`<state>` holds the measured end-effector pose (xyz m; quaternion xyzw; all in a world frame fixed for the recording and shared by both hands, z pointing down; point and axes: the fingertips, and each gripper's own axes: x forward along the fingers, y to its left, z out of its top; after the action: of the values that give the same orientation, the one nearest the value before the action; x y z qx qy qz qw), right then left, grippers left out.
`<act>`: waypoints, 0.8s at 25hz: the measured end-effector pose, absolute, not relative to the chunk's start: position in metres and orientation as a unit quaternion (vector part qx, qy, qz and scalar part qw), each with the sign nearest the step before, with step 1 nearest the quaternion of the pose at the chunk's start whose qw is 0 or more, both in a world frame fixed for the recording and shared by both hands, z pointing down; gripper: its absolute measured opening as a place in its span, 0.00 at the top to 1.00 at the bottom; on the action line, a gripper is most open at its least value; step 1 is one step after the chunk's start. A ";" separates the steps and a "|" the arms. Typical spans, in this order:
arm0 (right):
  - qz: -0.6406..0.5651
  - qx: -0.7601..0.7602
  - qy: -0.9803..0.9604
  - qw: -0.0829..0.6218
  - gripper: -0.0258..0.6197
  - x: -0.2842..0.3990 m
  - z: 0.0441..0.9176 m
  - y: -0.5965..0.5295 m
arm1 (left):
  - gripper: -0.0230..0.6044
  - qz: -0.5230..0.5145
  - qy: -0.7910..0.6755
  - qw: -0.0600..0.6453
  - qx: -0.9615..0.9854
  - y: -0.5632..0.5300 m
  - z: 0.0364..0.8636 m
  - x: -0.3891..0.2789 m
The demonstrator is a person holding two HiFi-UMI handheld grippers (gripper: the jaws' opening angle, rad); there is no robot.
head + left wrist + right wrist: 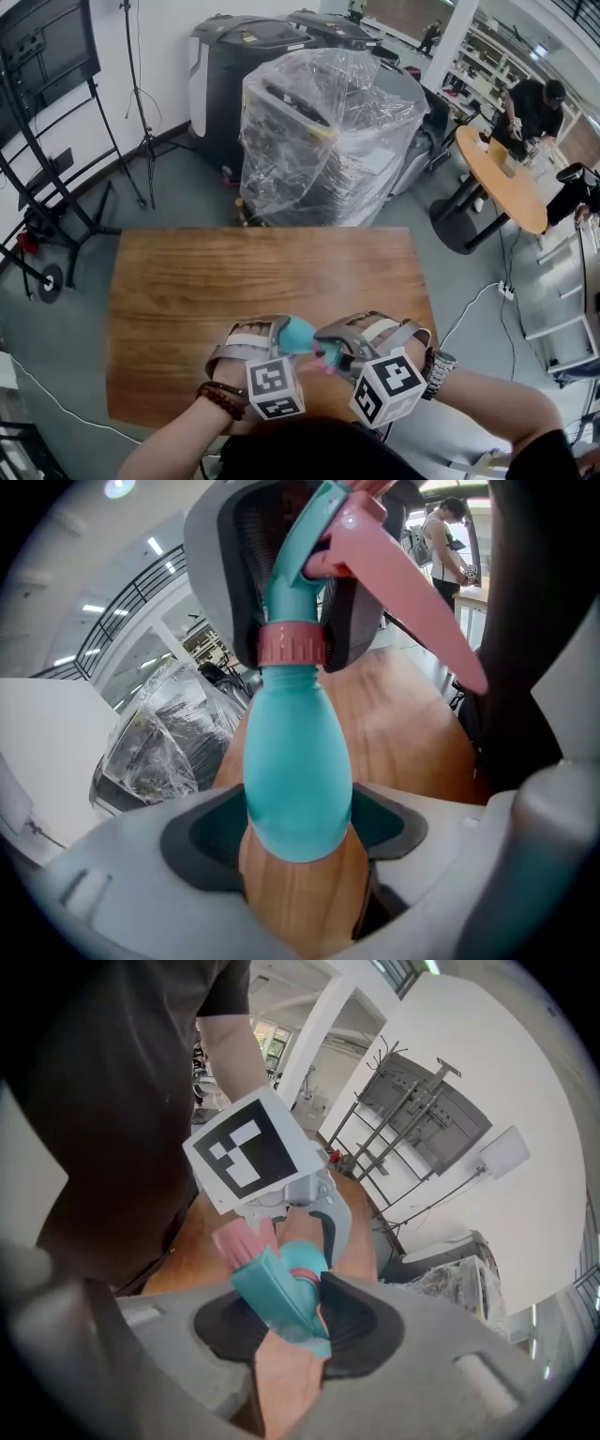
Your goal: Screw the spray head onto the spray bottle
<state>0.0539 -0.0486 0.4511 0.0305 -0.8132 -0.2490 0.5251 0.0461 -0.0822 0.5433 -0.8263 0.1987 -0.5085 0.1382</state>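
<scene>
**Room.** The head view shows an open workshop hall with a grey floor (pixel 169 187). A machine wrapped in clear plastic film (pixel 323 141) stands just beyond the table's far edge, and the creased film blurs its details. Dark grey machines (pixel 239 66) stand behind it, partly covered by it. A black metal stand (pixel 42 141) is cut off by the left margin. At the right, a person (pixel 532 105) bends over a round orange table (pixel 506 178), too small to show what they are handling.

**Surface.** The table (pixel 234 281) is a rectangular top with wood grain. Its near edge is hidden under the operator's forearms and dark shirt.

**Tools.** The left tool (pixel 281 330) and the right tool (pixel 330 352) meet above the near half of the table. Between them the head view shows only a sliver of teal.

**Task objects.** In the left gripper view, the left tool's dark pads are closed on the lower body of the teal spray bottle (pixel 295 771). The bottle is held clear of the table with its neck pointing away from the camera. In the right gripper view, the right tool's pads clamp the teal spray head (pixel 277 1297), which hides most of the bottle behind it. The pink collar (pixel 292 647) sits on the bottle's neck. How far it is threaded cannot be judged. The pink trigger (pixel 403 592) slants out to the right.
</scene>
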 end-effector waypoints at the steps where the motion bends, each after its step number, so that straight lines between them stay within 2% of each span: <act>1: -0.255 0.028 -0.810 0.527 0.77 0.054 0.451 -0.048 | 0.37 -0.511 0.196 0.139 -0.825 -0.081 0.543 0.046; 8: -0.295 0.011 -0.787 0.542 0.77 0.056 0.454 -0.043 | 0.37 -0.525 0.190 0.150 -0.816 -0.076 0.538 0.046; 12: -0.277 0.017 -0.796 0.539 0.77 0.056 0.450 -0.045 | 0.38 -0.517 0.203 0.157 -0.817 -0.079 0.531 0.045; 17: -0.150 0.067 -0.844 0.511 0.77 0.060 0.454 -0.055 | 0.38 -0.512 0.229 0.165 -0.811 -0.085 0.528 0.044; 20: 0.003 0.147 -0.868 0.474 0.77 0.061 0.451 -0.066 | 0.38 -0.517 0.245 0.168 -0.803 -0.089 0.527 0.042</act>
<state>0.0613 -0.0663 0.4510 0.1470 -0.8680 0.0027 0.4742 0.0419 -0.0894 0.5271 -0.8029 0.2452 -0.5168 0.1678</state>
